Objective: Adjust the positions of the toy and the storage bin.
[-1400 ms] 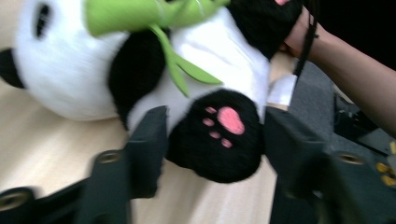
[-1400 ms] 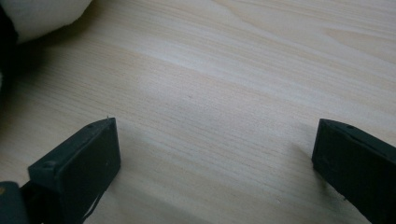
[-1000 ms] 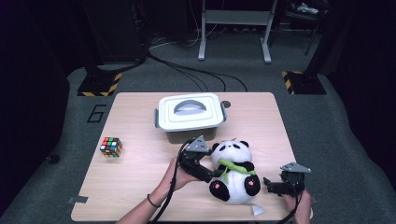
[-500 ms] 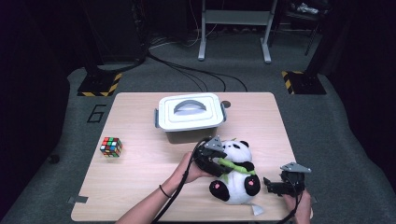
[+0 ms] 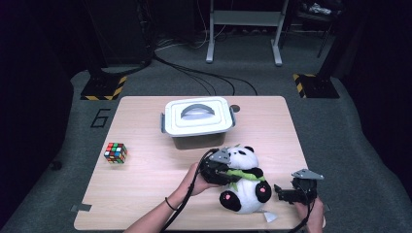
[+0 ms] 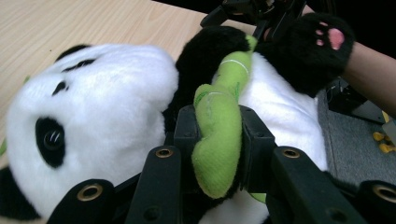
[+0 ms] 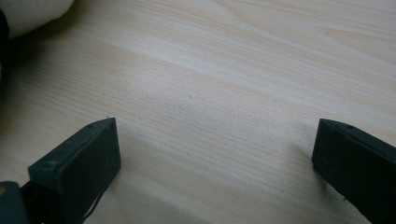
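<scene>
Two hand-held tools work at a wooden worktop (image 5: 145, 170). The left tool (image 5: 228, 171) has just closed its jaws on the green plush bamboo stalk (image 6: 218, 126) that a toy panda (image 5: 245, 182) hugs across its chest; both pads press the stalk's sides. The panda sits directly ahead of this tool, its head to the tool's left in the left gripper view. The right tool (image 5: 283, 193) rests low beside the panda's far side, jaws wide apart with bare worktop between them. Beyond the left tool stands a lidded white box (image 5: 198, 119); a colour cube (image 5: 115, 152) lies well apart.
</scene>
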`<state>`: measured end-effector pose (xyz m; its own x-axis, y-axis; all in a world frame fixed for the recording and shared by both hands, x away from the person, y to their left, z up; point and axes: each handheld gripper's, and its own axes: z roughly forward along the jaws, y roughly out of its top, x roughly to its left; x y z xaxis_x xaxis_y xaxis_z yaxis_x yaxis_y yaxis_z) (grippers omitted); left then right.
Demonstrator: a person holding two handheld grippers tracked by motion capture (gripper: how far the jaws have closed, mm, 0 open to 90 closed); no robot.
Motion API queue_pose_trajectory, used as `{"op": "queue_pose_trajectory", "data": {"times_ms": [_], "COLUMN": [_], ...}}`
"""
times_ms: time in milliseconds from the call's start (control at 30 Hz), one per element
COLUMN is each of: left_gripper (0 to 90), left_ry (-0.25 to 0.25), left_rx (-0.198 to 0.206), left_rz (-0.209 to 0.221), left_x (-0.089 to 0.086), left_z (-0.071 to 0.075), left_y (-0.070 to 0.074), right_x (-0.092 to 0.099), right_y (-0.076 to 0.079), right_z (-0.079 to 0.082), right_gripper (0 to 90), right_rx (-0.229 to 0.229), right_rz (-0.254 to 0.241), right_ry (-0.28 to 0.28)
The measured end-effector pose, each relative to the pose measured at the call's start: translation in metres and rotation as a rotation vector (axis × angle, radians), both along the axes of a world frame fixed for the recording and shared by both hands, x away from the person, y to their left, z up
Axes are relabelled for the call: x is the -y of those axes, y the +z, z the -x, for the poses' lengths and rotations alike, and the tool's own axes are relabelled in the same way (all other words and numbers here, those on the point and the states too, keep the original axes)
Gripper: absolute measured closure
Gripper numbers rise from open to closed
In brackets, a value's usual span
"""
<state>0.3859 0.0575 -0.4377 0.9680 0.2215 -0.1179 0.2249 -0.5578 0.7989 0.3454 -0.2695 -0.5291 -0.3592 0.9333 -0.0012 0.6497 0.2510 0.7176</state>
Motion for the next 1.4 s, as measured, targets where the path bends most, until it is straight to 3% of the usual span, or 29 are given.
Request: {"op": "queue_pose_trajectory", "data": {"times_ms": [200,633,867,967,1167,1333,1400], "left_gripper": [73.5,73.7,73.7,73.7,73.5,71.8,67.0], "left_ry": [0.020,0.092,0.129,0.164,0.291,0.320,0.321], "left_rx": [0.012,0.038,0.057,0.060,0.073,0.056,0.059], "left_rz": [0.005,0.036,0.029,0.019,-0.016,-0.019,-0.023], "left_x": [-0.004,-0.031,-0.046,-0.055,-0.076,-0.082,-0.082], "left_z": [0.009,0.030,0.039,0.044,0.055,0.057,0.057], "left_y": [0.002,0.010,0.013,0.012,0.007,0.003,0.003], "right_x": [0.000,0.000,0.000,0.000,0.000,0.000,0.000], "right_y": [0.000,0.000,0.000,0.000,0.000,0.000,0.000], "right_z": [0.000,0.000,0.000,0.000,0.000,0.000,0.000], "right_gripper": [0.3,0.3,0.3,0.3,0.3,0.3,0.3], "right_rx": [0.001,0.001,0.001,0.001,0.001,0.001,0.001], "right_rz": [0.000,-0.001,0.000,-0.001,0.000,-0.001,-0.001], "right_ry": [0.000,0.000,0.000,0.000,0.000,-0.001,-0.001]}}
